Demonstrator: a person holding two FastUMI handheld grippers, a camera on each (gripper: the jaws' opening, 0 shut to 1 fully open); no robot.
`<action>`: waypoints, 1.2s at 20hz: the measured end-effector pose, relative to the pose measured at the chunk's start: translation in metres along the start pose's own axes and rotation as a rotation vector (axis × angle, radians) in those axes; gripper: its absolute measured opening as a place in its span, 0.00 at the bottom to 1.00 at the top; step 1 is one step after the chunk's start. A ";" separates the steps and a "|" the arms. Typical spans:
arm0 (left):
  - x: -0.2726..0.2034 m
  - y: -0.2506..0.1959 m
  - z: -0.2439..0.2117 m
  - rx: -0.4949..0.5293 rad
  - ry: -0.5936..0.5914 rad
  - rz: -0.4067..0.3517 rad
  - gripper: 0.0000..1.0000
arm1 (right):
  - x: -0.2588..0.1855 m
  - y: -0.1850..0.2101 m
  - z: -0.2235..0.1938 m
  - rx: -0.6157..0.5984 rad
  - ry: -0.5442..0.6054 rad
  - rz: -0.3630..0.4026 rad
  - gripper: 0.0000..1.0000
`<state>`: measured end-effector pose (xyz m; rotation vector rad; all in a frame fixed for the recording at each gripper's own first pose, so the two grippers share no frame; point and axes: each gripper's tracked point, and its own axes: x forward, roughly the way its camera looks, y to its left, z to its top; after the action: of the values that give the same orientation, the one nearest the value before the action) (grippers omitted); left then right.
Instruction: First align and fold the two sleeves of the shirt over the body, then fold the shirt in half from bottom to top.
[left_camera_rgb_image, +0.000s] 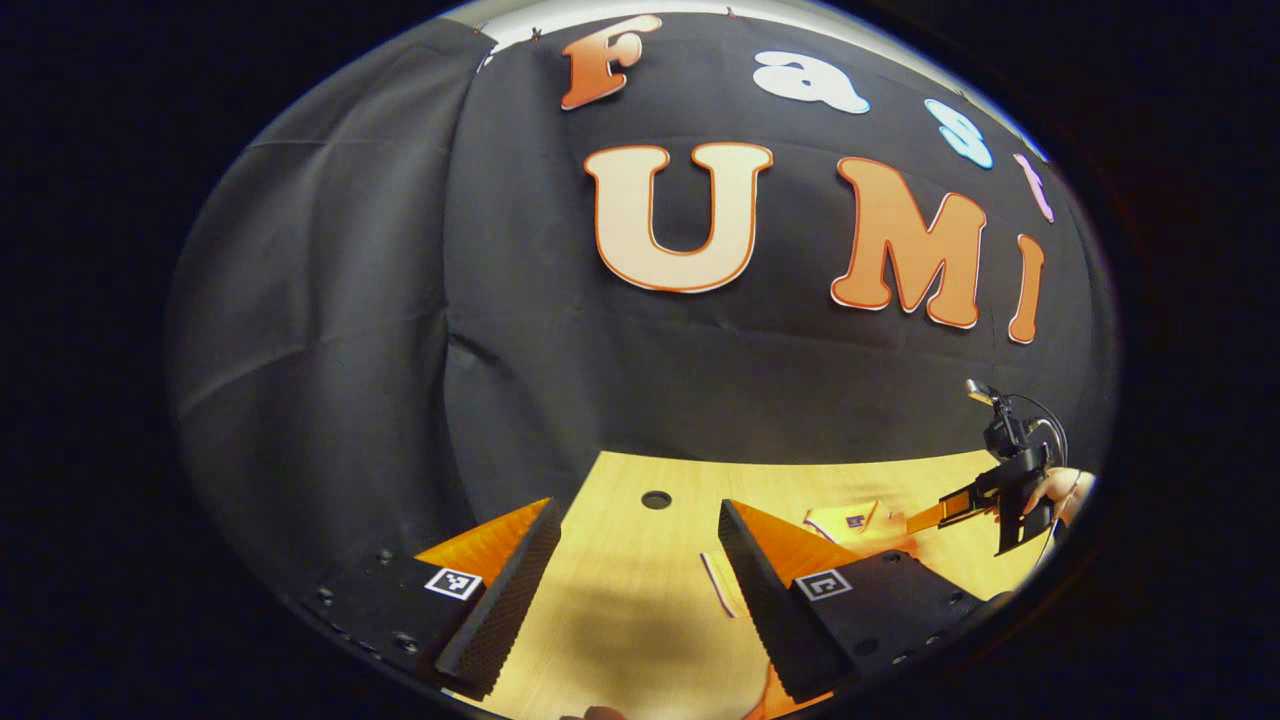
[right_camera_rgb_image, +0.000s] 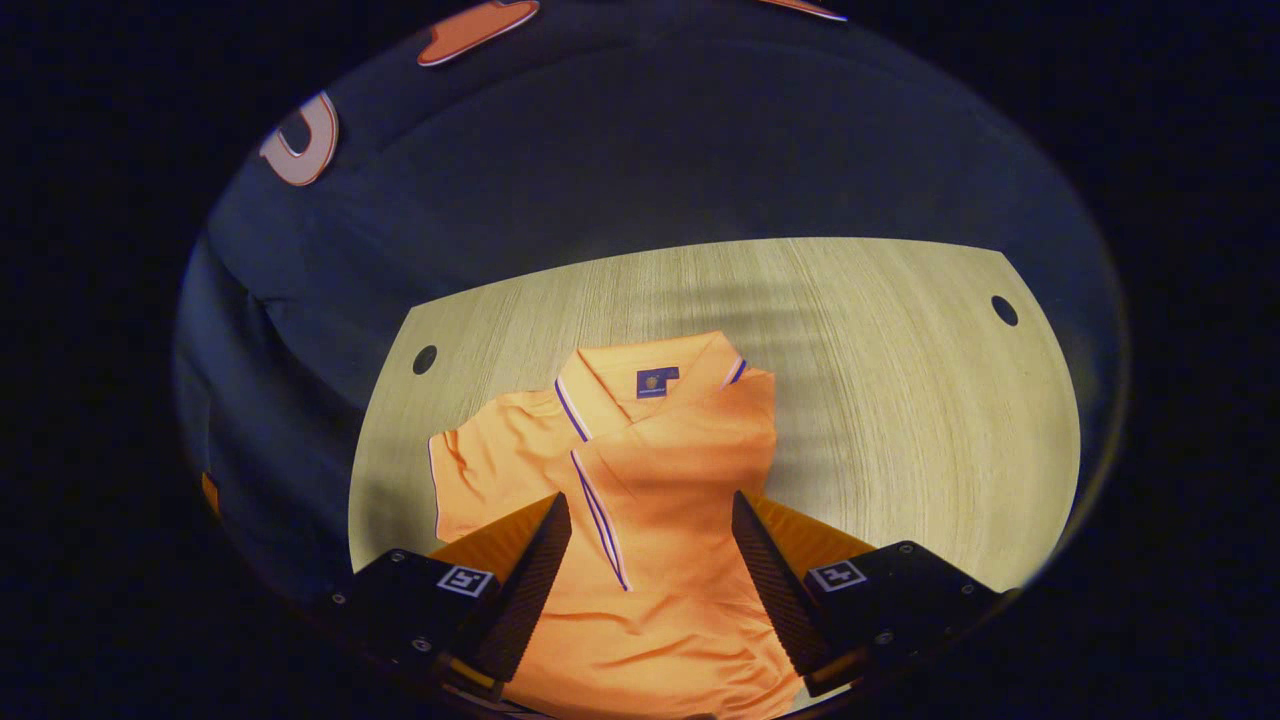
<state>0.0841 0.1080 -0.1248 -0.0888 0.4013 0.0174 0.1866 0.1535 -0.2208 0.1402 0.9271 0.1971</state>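
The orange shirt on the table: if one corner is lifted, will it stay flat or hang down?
The shirt would probably hang limp: its cloth already shows soft wrinkles by the one spread sleeve. It looks light, so on the smooth table it may slide or bunch when pushed.

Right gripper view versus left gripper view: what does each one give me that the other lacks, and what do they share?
Right gripper view: the orange shirt laid out collar up, one sleeve spread flat, the opposite side already folded over the body; the right gripper open above it.

Left gripper view: the left gripper open over bare table, plus the right gripper and the hand holding it, seen from outside.

Shared: the wooden table, the shirt and the black cloth wall.
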 end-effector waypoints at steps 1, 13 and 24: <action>0.010 -0.007 0.000 -0.030 0.032 -0.022 0.98 | -0.007 -0.007 0.000 0.003 -0.006 0.003 0.99; 0.131 -0.087 -0.063 -0.053 0.475 -0.106 0.98 | -0.059 -0.111 -0.021 0.072 -0.040 -0.006 0.99; 0.193 -0.084 -0.198 0.077 0.829 0.032 0.99 | -0.083 -0.192 -0.053 0.137 -0.074 -0.065 0.99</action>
<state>0.1879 0.0064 -0.3746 -0.0091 1.2308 -0.0045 0.1162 -0.0502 -0.2273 0.2424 0.8698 0.0677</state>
